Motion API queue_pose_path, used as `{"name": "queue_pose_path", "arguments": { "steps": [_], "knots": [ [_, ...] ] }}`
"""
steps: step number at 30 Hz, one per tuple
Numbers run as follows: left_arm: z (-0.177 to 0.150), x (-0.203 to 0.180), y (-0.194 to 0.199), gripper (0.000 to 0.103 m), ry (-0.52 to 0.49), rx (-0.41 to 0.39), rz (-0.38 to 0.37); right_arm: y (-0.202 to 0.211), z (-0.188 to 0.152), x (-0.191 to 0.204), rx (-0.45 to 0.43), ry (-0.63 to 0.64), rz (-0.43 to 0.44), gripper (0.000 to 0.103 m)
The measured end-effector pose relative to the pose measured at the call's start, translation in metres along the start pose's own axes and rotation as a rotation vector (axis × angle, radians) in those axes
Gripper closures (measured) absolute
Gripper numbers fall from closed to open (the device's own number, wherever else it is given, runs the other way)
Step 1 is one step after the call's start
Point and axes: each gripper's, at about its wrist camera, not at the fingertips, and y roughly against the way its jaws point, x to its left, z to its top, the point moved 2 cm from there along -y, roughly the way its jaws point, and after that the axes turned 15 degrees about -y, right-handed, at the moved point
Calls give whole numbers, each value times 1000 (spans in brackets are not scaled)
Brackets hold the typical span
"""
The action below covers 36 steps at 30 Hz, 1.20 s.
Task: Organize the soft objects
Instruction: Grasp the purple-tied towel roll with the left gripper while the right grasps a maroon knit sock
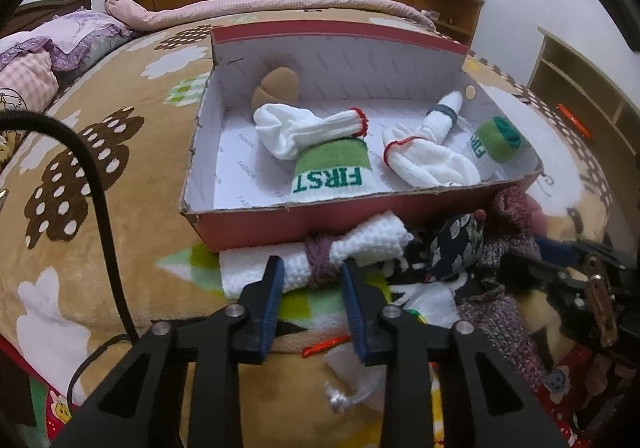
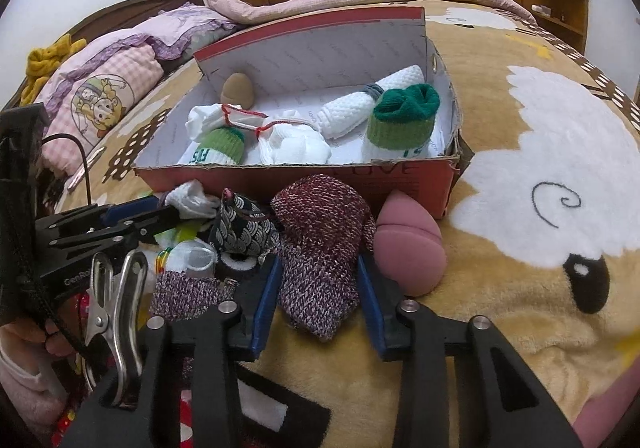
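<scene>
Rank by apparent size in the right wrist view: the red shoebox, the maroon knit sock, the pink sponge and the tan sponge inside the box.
1. red shoebox, clearly largest.
2. maroon knit sock.
3. pink sponge.
4. tan sponge, though it lies farther from the camera, so its true size against the pink one is unsure.

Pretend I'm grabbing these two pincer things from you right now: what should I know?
Left gripper: open, fingers either side of the rolled white cloth tied with purple yarn, beside the box.
Right gripper: open, straddling the maroon knit sock; not clamped.
Shoe box on the bed already holds rolled white socks, two green-cuffed socks, a tied white cloth and a tan sponge.
Left outside: the two above, the pink sponge, the patterned pouch and other small pieces in that pile.
</scene>
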Motion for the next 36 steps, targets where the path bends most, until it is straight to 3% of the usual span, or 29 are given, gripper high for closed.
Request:
{"name": "queue_pose_path", "arguments": {
  "steps": [5, 6, 9, 22, 24, 28, 33, 36],
  "knots": [
    [0, 3, 10, 81, 28, -21, -35, 1, 0, 0, -9, 6, -11, 74],
    [0, 5, 13, 97, 38, -27, -53, 2, 0, 1, -12, 8, -14, 76],
    [0, 7, 21, 97, 64, -40, -98, 5, -1, 3, -26, 16, -18, 78],
    [-2, 13, 34, 98, 56, -58, -107, 17, -1, 8, -50, 18, 24, 79],
    [-2, 11, 30, 94, 33, -41, -102, 18, -2, 8, -50, 14, 35, 79],
    [0, 0, 19, 75, -31, -4, -95, 17, -1, 6, -40, 6, 55, 79],
    [5, -5, 8, 71, -55, 6, -49, 18, -1, 5, -40, 1, 68, 79],
    [7, -8, 1, 62, -74, 3, -41, 20, 0, 5, -47, 5, 78, 79]
  ]
}}
